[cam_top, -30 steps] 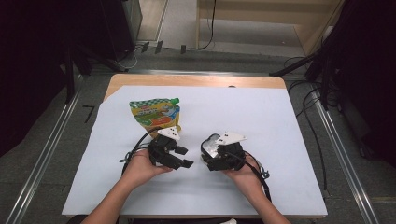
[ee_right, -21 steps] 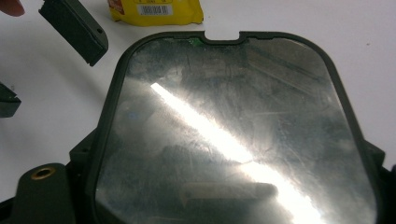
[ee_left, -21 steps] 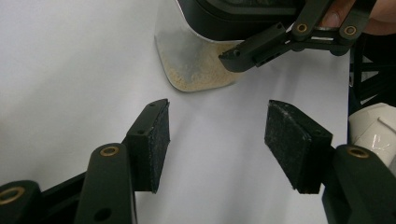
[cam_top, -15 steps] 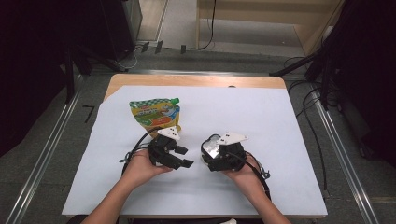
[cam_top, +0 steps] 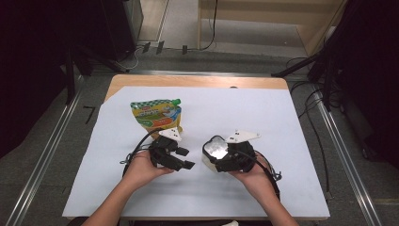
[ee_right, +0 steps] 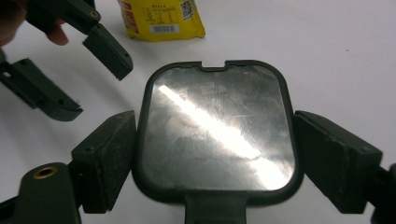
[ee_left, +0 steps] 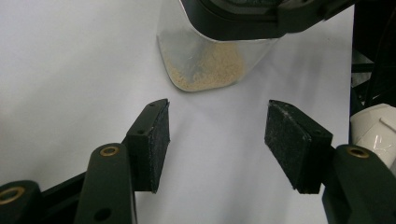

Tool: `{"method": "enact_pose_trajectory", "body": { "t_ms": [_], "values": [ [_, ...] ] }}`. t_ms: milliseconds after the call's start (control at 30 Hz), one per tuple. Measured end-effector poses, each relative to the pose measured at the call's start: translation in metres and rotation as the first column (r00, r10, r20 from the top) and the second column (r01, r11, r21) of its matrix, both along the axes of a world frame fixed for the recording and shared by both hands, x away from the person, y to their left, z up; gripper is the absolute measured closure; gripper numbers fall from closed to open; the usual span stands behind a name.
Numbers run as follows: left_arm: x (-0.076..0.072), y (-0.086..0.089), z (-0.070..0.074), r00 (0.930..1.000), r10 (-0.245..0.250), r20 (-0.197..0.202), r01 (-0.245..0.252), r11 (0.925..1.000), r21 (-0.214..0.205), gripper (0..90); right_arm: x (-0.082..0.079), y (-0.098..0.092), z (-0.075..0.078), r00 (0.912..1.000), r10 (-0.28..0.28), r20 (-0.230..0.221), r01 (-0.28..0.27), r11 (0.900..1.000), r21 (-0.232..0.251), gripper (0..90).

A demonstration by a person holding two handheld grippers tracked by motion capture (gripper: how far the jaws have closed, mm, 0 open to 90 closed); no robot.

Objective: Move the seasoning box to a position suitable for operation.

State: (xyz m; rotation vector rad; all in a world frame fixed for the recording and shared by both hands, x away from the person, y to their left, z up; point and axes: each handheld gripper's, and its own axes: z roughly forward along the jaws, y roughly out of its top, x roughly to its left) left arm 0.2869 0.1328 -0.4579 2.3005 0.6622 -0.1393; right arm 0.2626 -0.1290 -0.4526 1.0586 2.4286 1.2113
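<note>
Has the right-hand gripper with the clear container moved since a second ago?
Cannot tell: in the high view the right gripper, clamping the container, sits about as far from the pouch.

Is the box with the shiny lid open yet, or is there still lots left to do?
Not open yet. Done: the right hand-held gripper is clamped on the clear container, with tan powder inside. In hand: the lid is on, its metal top shining. The left hand-held gripper waits open beside it, holding nothing. Left: probably taking off the lid, and perhaps using the snack pouch, lying untouched on the white sheet.
</note>
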Motion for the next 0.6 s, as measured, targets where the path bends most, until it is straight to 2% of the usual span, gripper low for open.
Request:
{"method": "enact_pose_trajectory", "body": {
  "t_ms": [300,600],
  "values": [
    [0.001,0.001,0.0,1.0,0.005,-0.002,-0.005,1.0,-0.005,41.0,-0.012,-0.016,0.017,1.0,-0.001,0.01,0.001,0.9999,0.014,19.8],
    [0.0,0.0,0.0,1.0,0.003,-0.003,-0.003,1.0,0.001,40.9,-0.03,-0.028,0.019,1.0,0.008,0.001,-0.008,0.9999,0.006,25.9]
  ]
}}
